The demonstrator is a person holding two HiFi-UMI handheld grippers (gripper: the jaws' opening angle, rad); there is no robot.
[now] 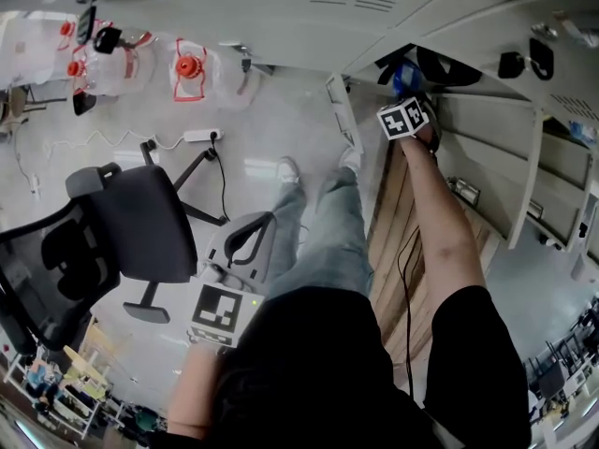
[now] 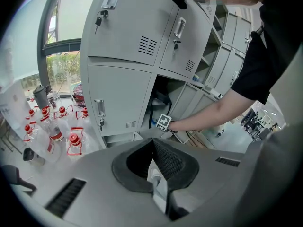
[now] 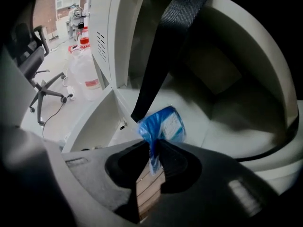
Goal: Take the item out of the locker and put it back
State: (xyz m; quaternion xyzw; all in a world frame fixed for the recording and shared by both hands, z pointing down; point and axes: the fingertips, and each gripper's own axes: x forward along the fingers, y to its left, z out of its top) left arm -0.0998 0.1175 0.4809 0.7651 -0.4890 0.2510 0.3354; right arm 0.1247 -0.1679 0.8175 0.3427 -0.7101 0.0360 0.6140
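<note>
nipped blue plastic packet [image 3: 165, 126] by its flimsy edge in right gripper [image 3: 154, 151]; probably light, soft, slippery: called for deeper bite. held left gripper [image 2: 158, 176] closed, empty.

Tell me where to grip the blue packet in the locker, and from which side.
Grip the blue packet by its thin end flap, which faces the open front of the locker, and come straight in from there. The flap fits nearly closed jaws; the labelled body is wider and lies by a hanging black strap. The right hand-held gripper pinches that flap.
</note>
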